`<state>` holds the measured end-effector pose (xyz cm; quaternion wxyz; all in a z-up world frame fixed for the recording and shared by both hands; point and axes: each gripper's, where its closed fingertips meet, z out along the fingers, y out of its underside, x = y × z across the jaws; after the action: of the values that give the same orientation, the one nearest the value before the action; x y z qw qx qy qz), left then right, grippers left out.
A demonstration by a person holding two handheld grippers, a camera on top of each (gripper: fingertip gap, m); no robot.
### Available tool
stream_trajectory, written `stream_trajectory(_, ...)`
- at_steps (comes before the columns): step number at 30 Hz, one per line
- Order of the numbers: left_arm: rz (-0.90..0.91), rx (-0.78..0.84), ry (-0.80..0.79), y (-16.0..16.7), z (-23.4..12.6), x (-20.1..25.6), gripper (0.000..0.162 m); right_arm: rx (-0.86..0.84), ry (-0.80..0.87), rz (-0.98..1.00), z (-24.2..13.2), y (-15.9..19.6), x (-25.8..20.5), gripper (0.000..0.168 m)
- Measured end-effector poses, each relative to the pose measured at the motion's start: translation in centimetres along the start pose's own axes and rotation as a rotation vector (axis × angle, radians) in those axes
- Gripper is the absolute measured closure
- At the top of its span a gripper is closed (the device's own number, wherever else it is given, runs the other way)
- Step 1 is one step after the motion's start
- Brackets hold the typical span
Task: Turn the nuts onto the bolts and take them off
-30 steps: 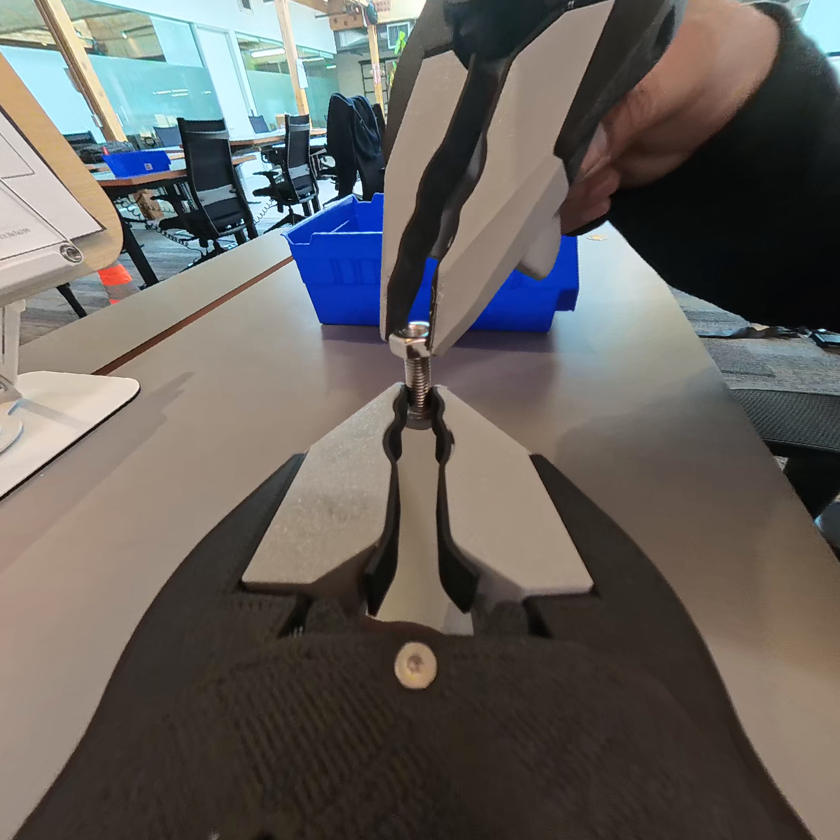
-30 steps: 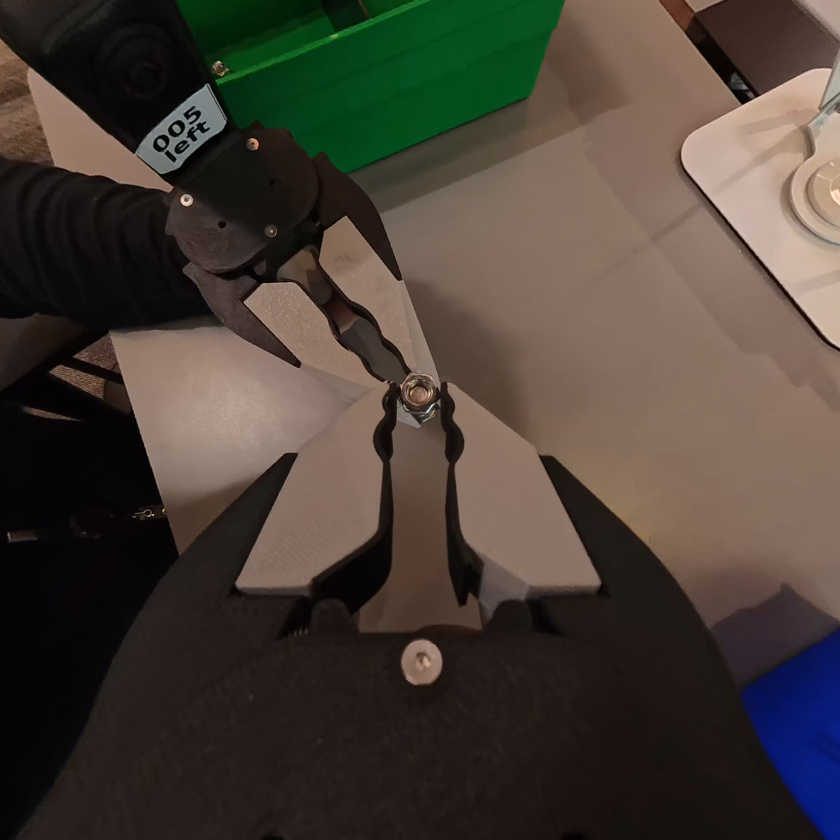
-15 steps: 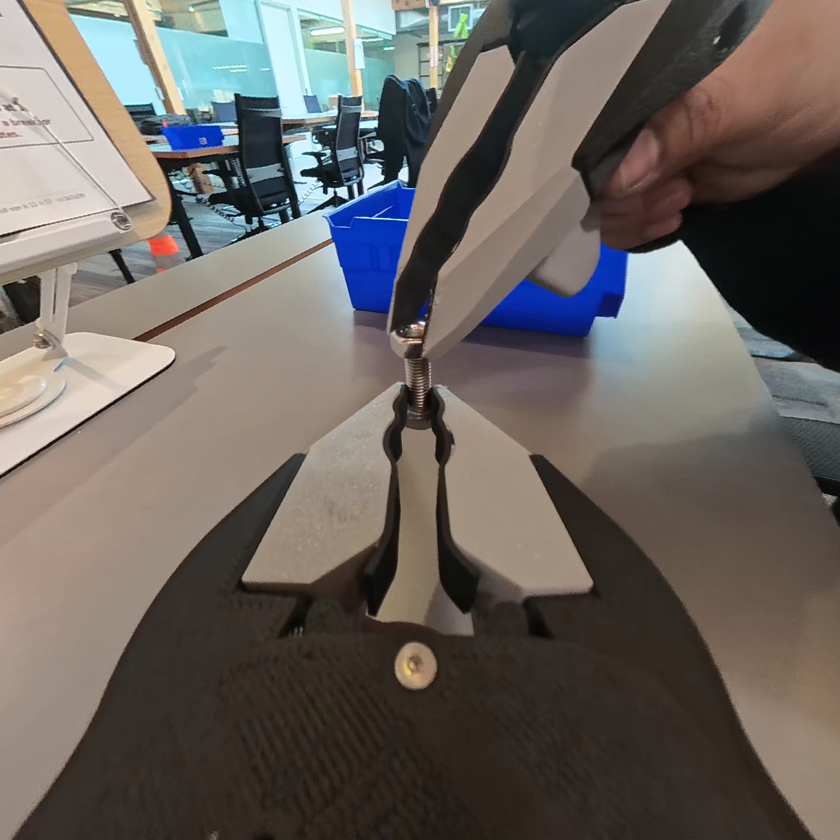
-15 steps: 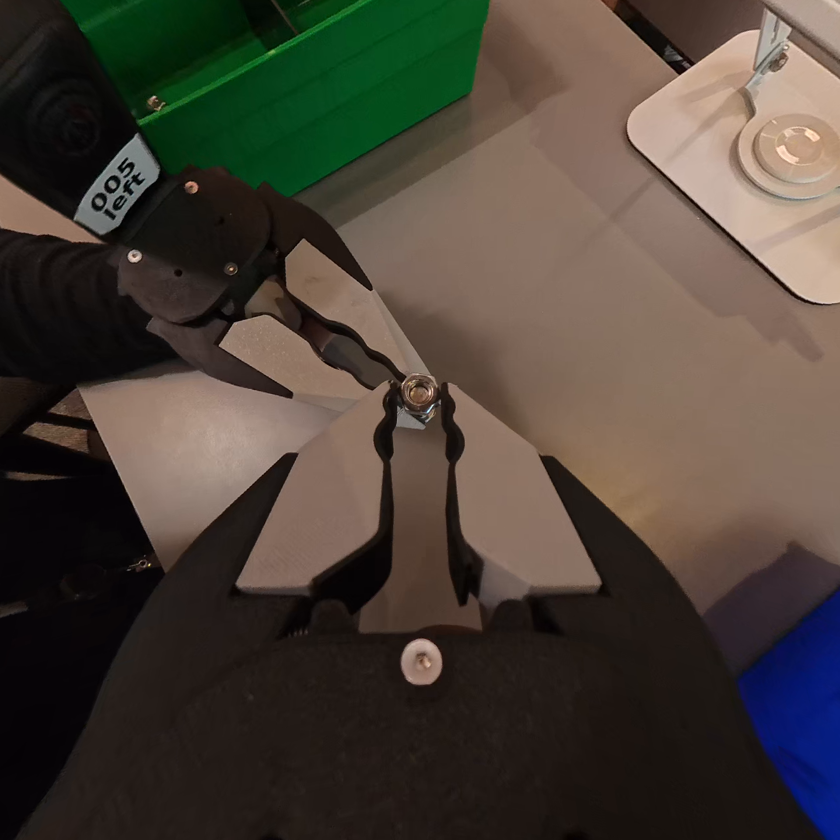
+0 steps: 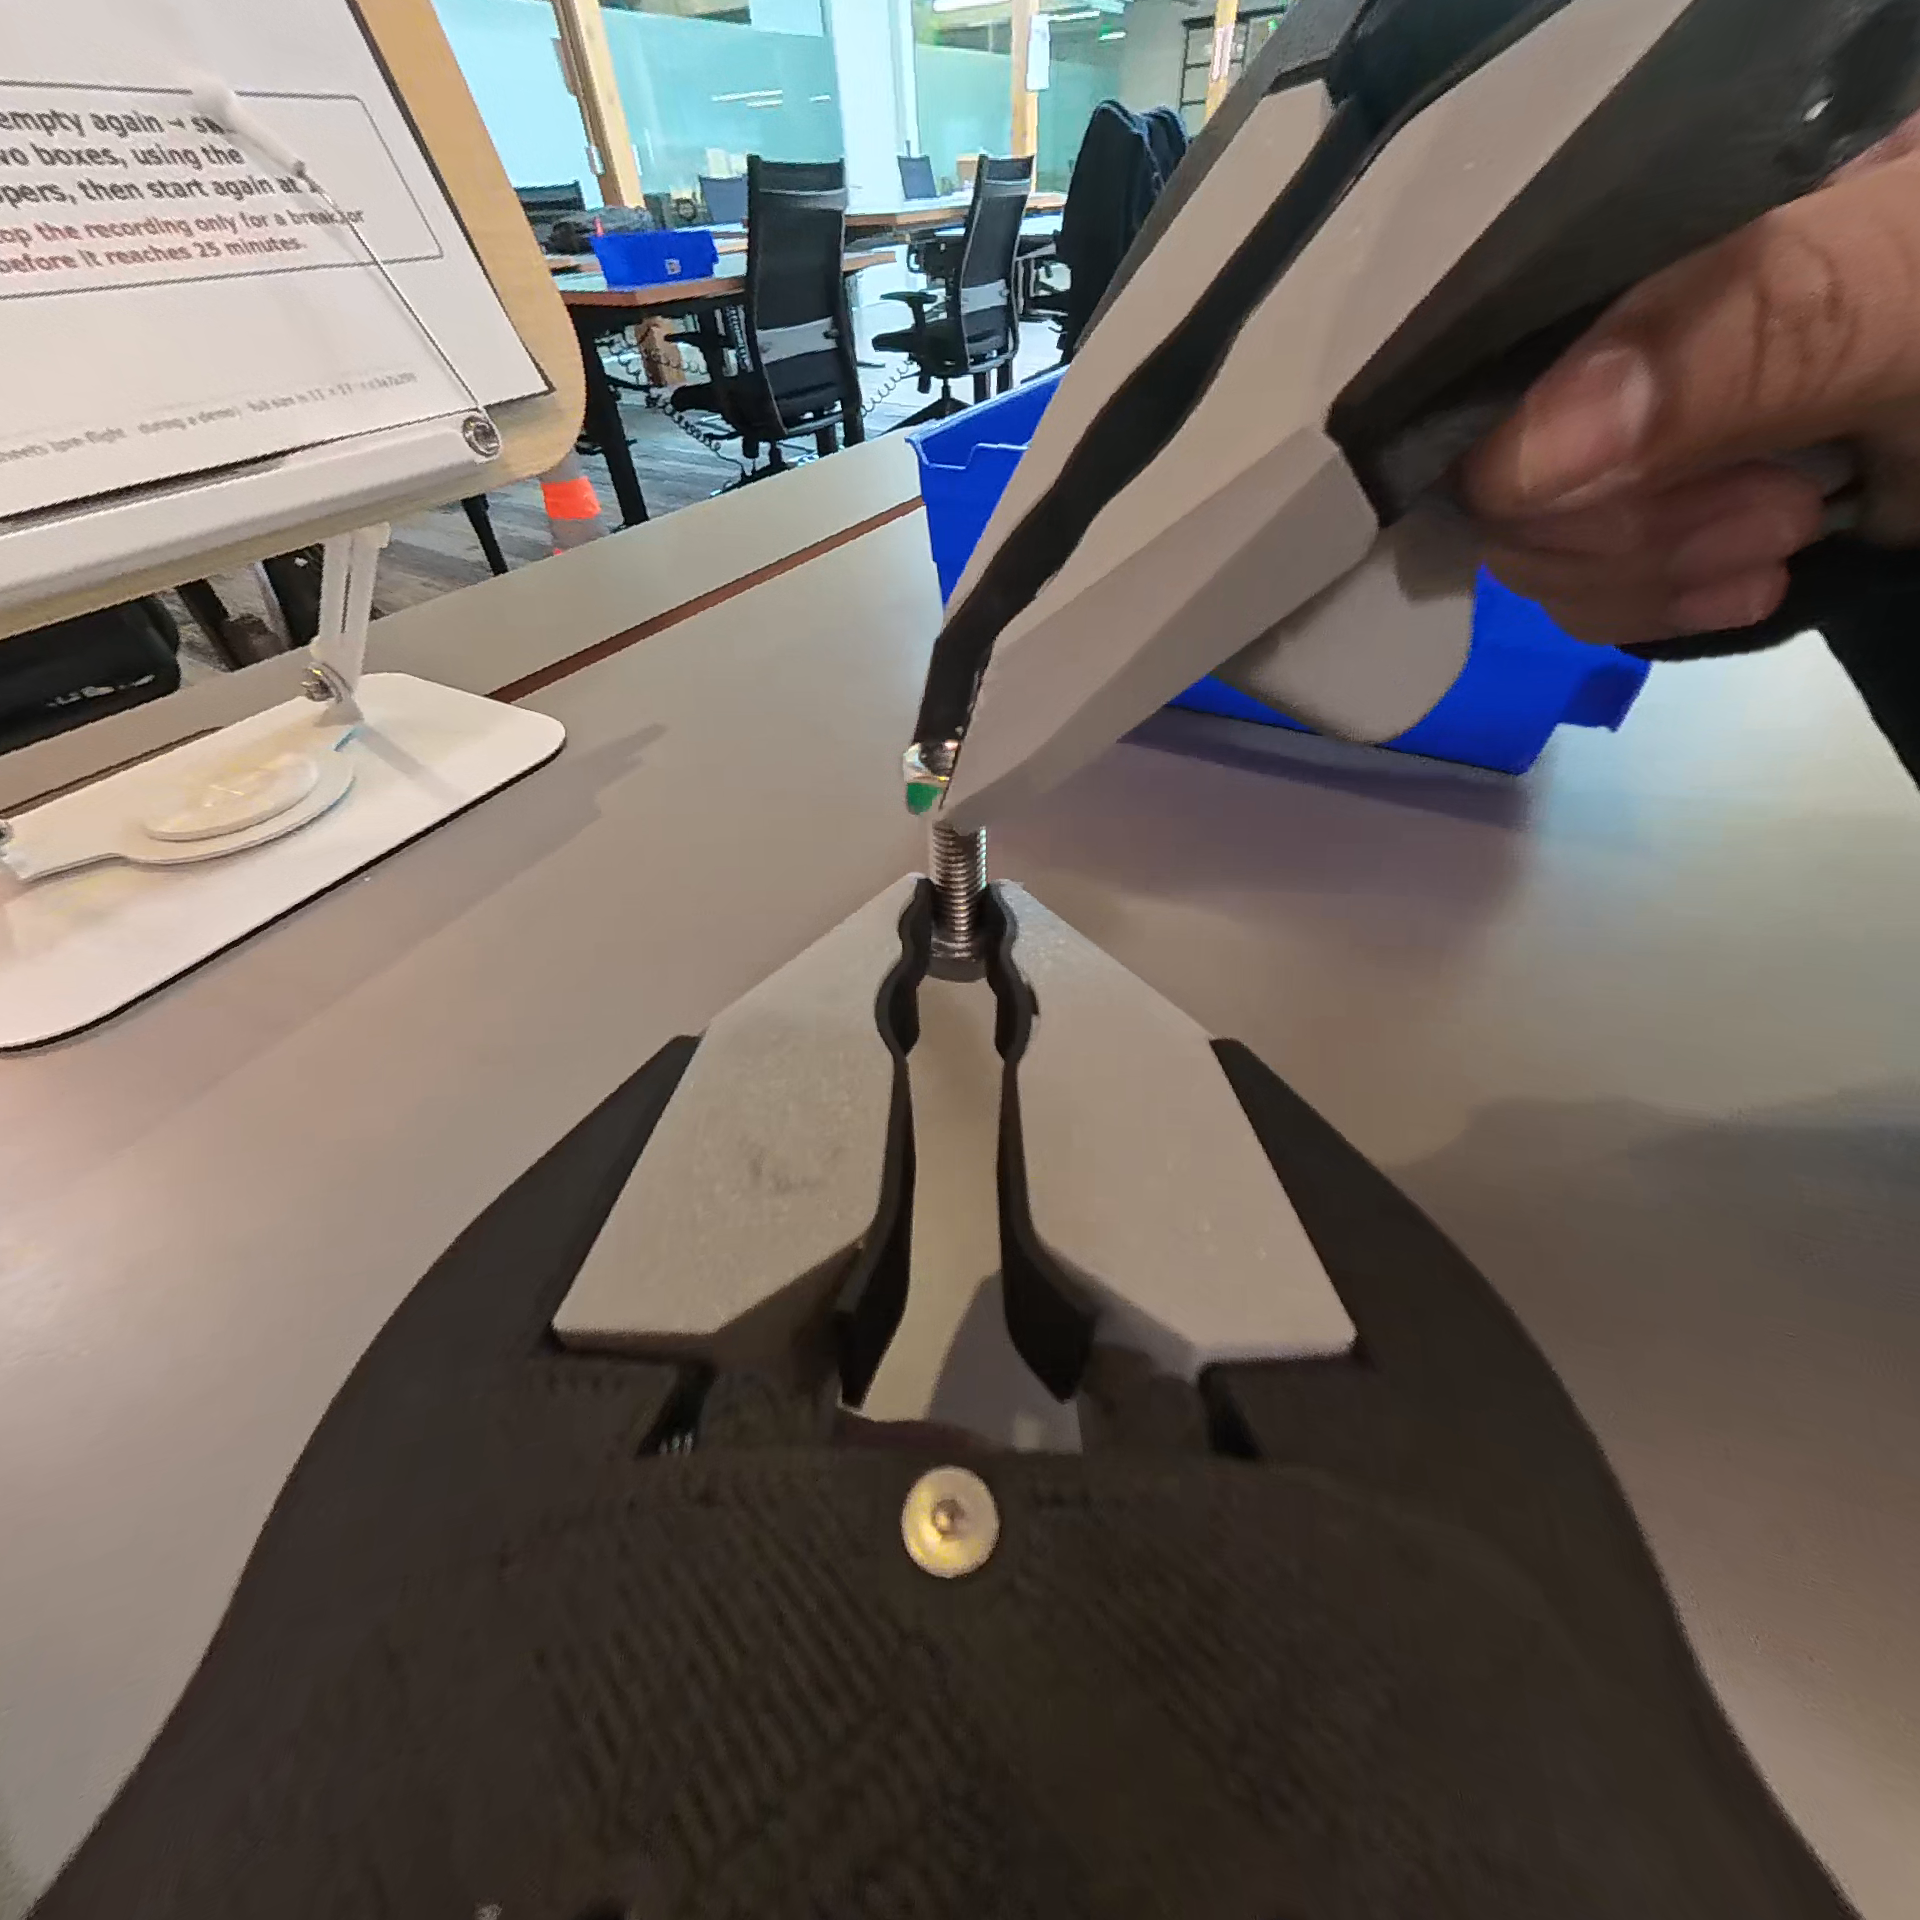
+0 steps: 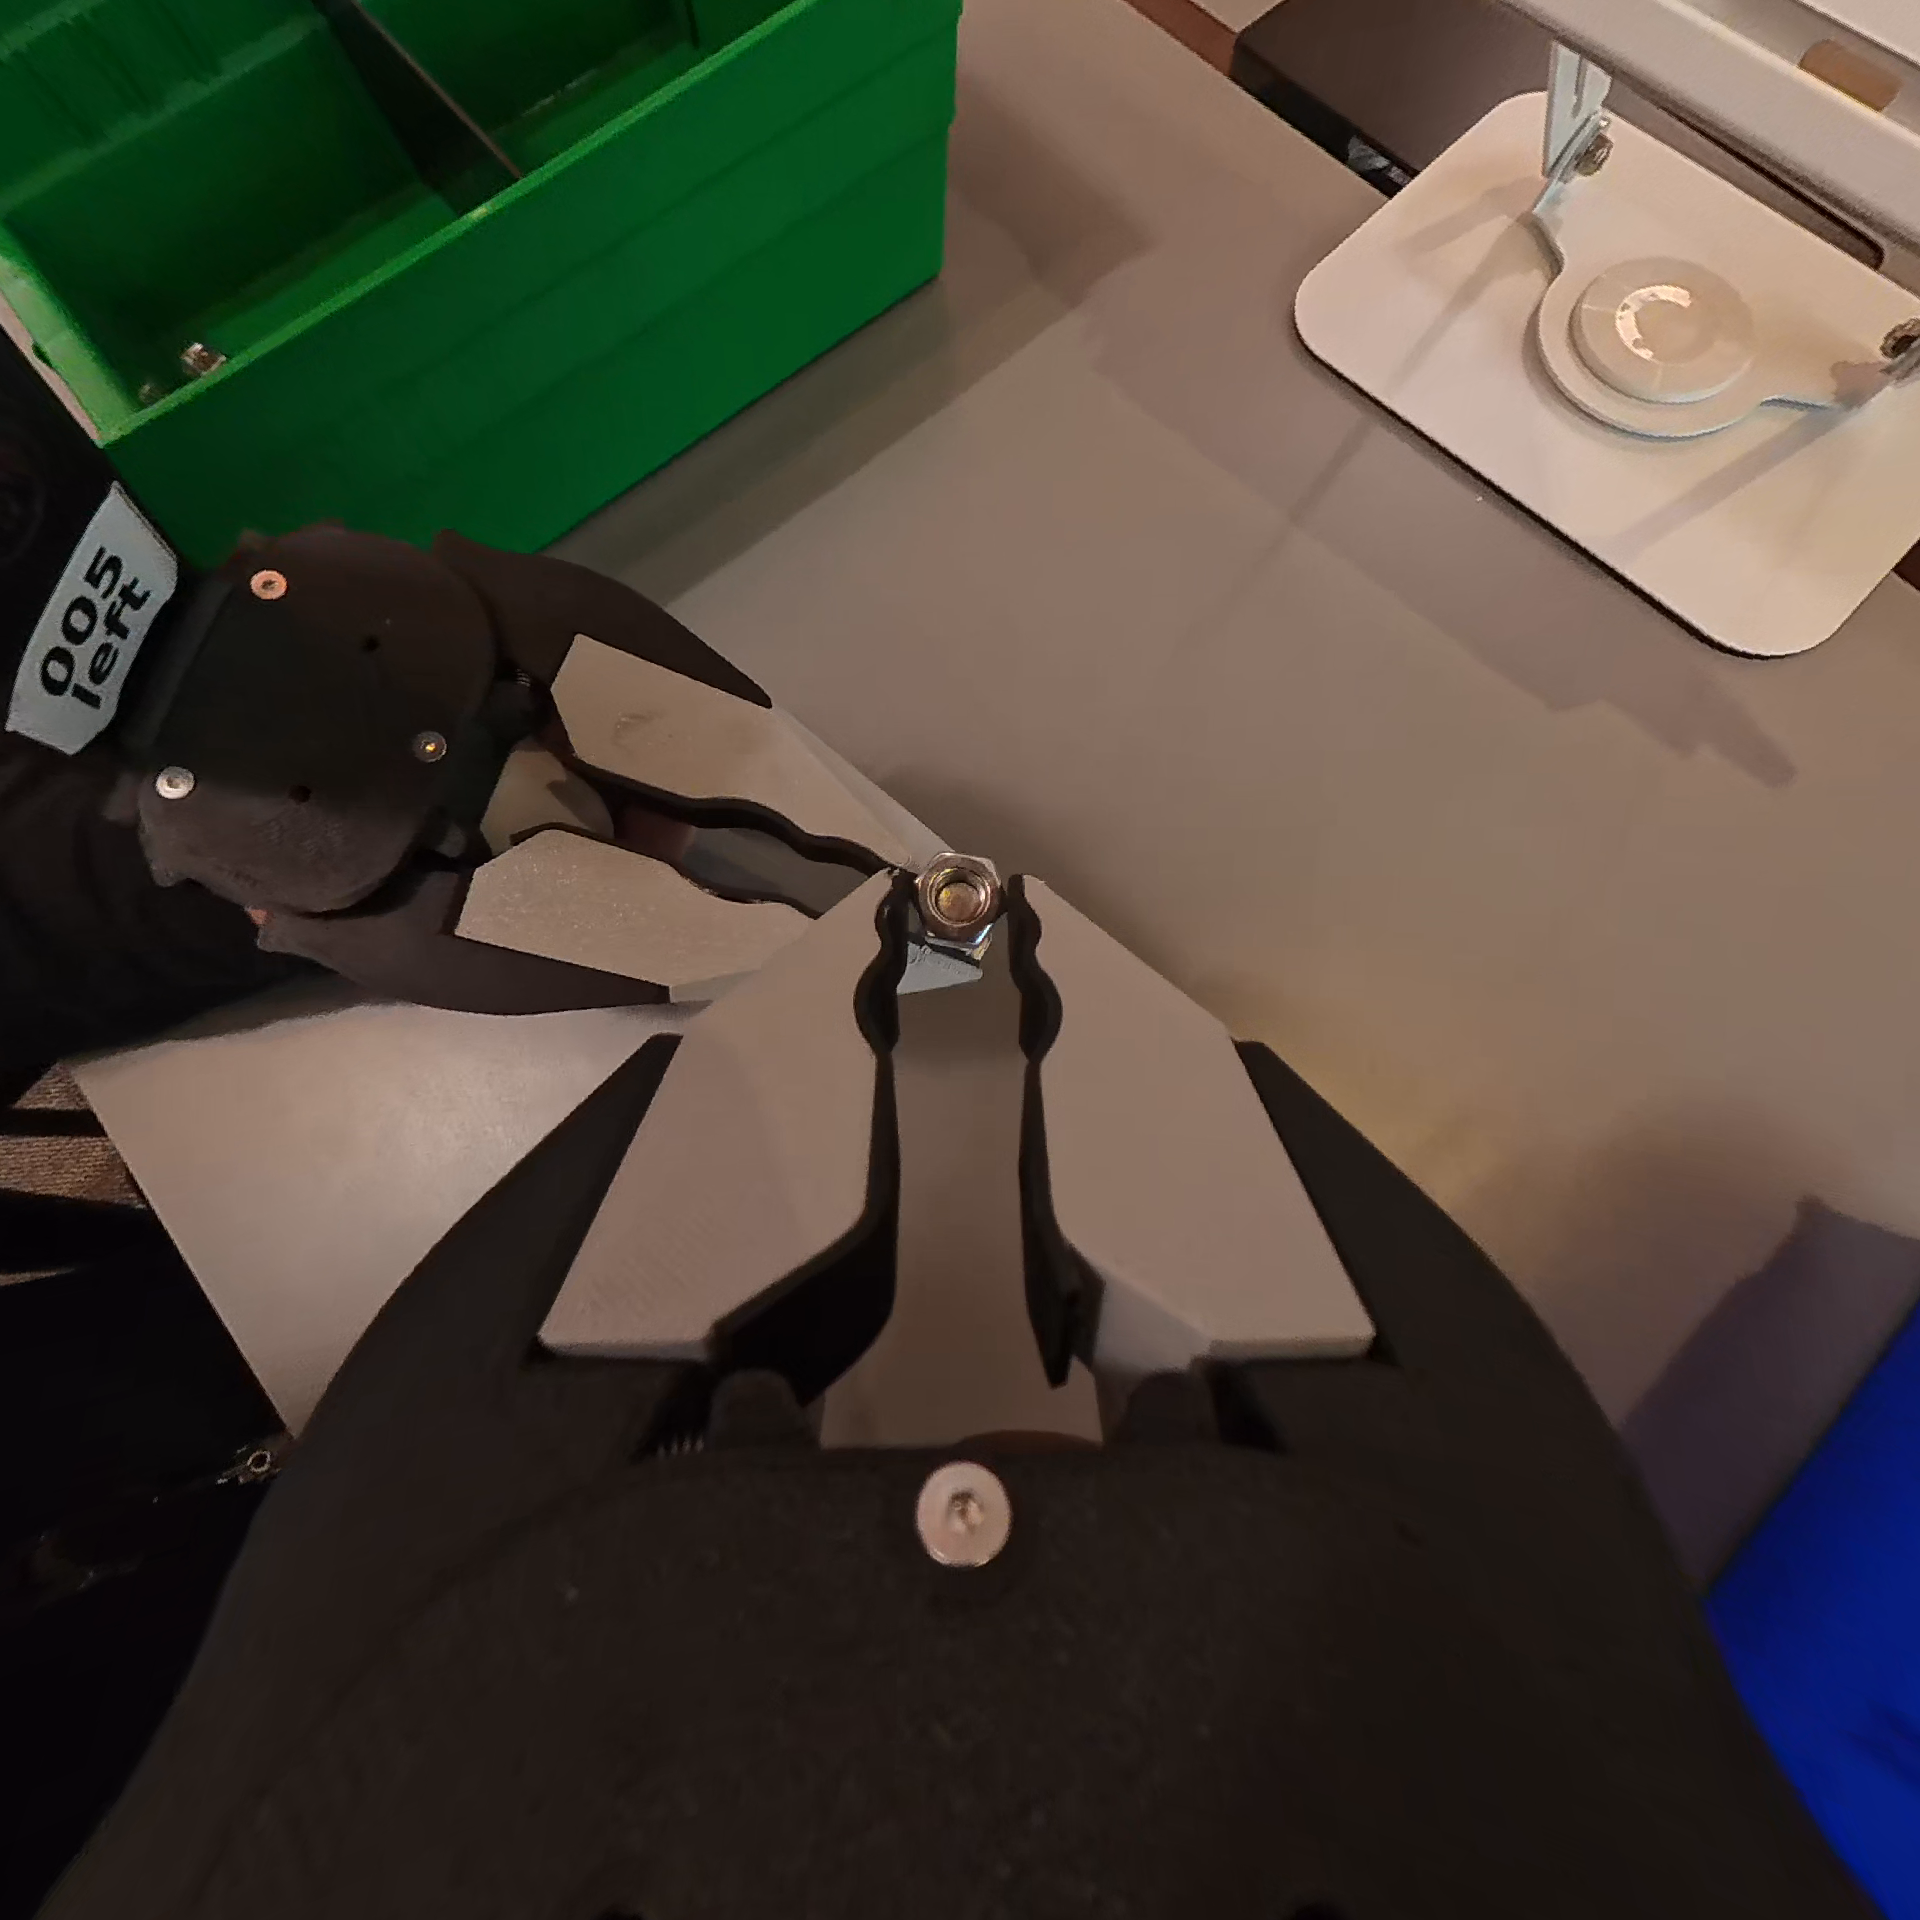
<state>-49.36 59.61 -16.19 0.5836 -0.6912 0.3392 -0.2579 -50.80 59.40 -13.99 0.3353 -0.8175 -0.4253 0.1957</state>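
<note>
A steel bolt (image 5: pixel 954 868) stands upright over the grey table (image 5: pixel 1507 1091). My left gripper (image 5: pixel 956 930) is shut on its lower end. A hex nut (image 5: pixel 928 767) sits on the top of the thread. My right gripper (image 5: pixel 940 774) comes down from the upper right, tilted, and is shut on the nut. In the right wrist view I look down on the nut (image 6: pixel 954 902) between the right gripper's tips (image 6: pixel 954 906). The left gripper (image 6: pixel 888 864) reaches in from the left, below the nut. The bolt's head is hidden by the pads.
A green divided bin (image 6: pixel 520 312) stands behind the left gripper with a small metal part (image 6: pixel 197 358) inside. A blue bin (image 5: pixel 1507 707) stands behind the right gripper. A white stand (image 5: pixel 260 810) with a sign board (image 5: pixel 208 260) is at the left. Office chairs and desks are beyond. My two grippers' fingertips are within a few centimetres of each other.
Both grippers stay shut on bolt and nut while turning against each other. The right gripper has tilted further to the right. The left view has swung left, bringing the stand into view.
</note>
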Motion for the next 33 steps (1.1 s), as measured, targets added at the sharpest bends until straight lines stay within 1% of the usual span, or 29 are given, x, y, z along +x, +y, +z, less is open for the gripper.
stream_trajectory(7, -0.003, -0.008, -0.020, 0.1, 0.0, -0.2, 0.155, 0.022, 0.030, 0.015, 0.2, -0.1, 0.1, 0.152)
stream_trajectory(13, -0.010, 0.005, -0.015, -0.2, -0.1, -0.2, 0.155, 0.057, 0.019, 0.019, 0.0, -0.4, 0.0, 0.152)
stream_trajectory(14, -0.013, 0.007, -0.016, -0.2, -0.1, -0.2, 0.155, 0.064, 0.006, 0.019, -0.1, -0.4, -0.1, 0.148)
stream_trajectory(15, -0.014, 0.008, -0.016, -0.3, -0.1, -0.2, 0.155, 0.076, -0.011, 0.027, -0.2, -0.5, -0.3, 0.137)
stream_trajectory(16, -0.016, 0.008, -0.015, -0.3, -0.1, -0.2, 0.155, 0.092, -0.027, 0.035, -0.5, -0.7, -0.4, 0.131)
stream_trajectory(19, -0.018, 0.011, -0.014, -0.3, -0.2, -0.3, 0.155, 0.131, -0.047, 0.022, -1.5, -1.2, -0.5, 0.130)
stream_trajectory(22, -0.014, 0.013, -0.005, -0.3, -0.2, -0.1, 0.155, 0.186, -0.069, -0.042, -2.6, -1.6, -0.3, 0.130)
stream_trajectory(24, -0.013, 0.021, 0.007, -0.5, -0.2, 0.1, 0.155, 0.230, -0.138, -0.091, -3.3, -1.6, -0.8, 0.130)
stream_trajectory(25, -0.016, 0.027, 0.011, -0.6, -0.2, 0.1, 0.155, 0.254, -0.168, -0.099, -3.5, -1.6, -1.0, 0.124)
stream_trajectory(27, -0.027, 0.039, 0.033, -0.8, -0.3, 0.4, 0.155, 0.322, -0.235, -0.133, -4.1, -1.6, -1.6, 0.123)
stream_trajectory(29, -0.029, 0.038, 0.030, -0.8, -0.3, 0.3, 0.155, 0.391, -0.250, -0.147, -4.5, -1.7, -1.6, 0.121)
stream_trajectory(31, -0.029, 0.037, 0.028, -0.7, -0.3, 0.2, 0.155, 0.431, -0.278, -0.145, -4.6, -1.6, -1.7, 0.120)
stream_trajectory(33, -0.032, 0.037, 0.032, -0.7, -0.3, 0.2, 0.155, 0.459, -0.271, -0.136, -4.4, -1.5, -1.2, 0.119)
